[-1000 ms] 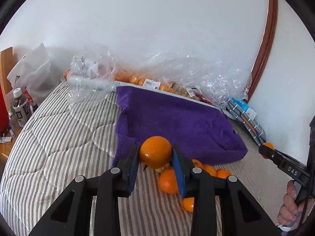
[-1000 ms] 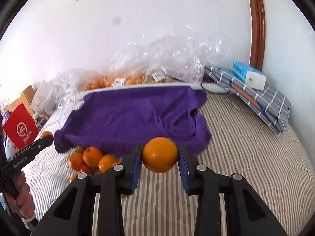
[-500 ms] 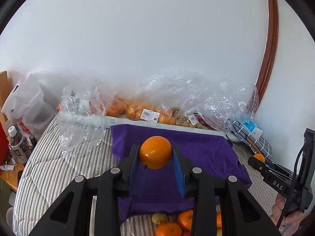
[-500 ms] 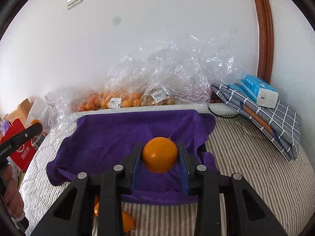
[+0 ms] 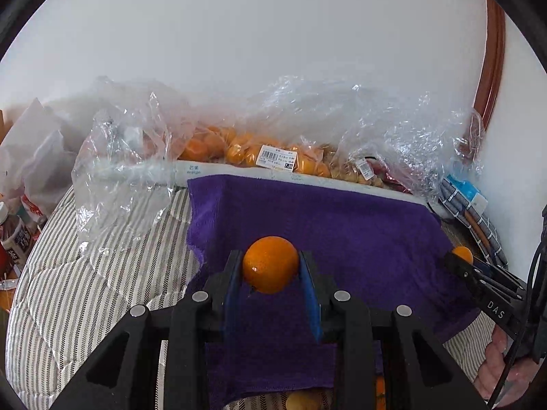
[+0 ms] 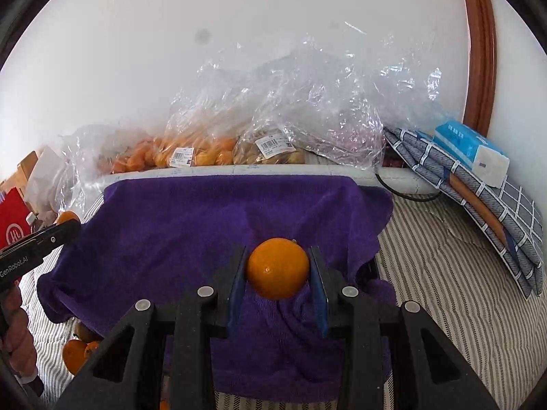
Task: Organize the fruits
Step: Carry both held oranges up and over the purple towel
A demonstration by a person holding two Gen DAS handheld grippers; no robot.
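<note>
Oranges are mid-transfer: each gripper carries one above the purple towel (image 5: pixel 342 232), and neither fruit is set down yet. The left gripper (image 5: pixel 270 270) is clamped on an orange (image 5: pixel 270 263), its blue pads pressed against both sides of the fruit, which hangs over the near-middle of the towel. The right gripper (image 6: pixel 277 271) is likewise closed on its own orange (image 6: pixel 277 268), held over the towel's near right part, close to where the cloth bunches up.

Judging by what shows, sorting has barely begun. The towel's visible surface is bare, with no fruit resting on it in either view. A loose heap of fruit (image 6: pixel 80 352) lies on the striped quilt (image 6: pixel 444 307) just off the towel's near left edge, mostly hidden behind the gripper bodies; a few more pieces peek out at the bottom of the left wrist view. How many remain there I cannot tell.

Along the wall, crumpled clear plastic bags (image 5: pixel 273 150) with price labels hold more orange fruit, behind a pale rolled edge at the towel's far side. Whether those count as part of the job is unclear.

What is left, then: lowering these two oranges onto the cloth, releasing them, and returning for the heap.
</note>
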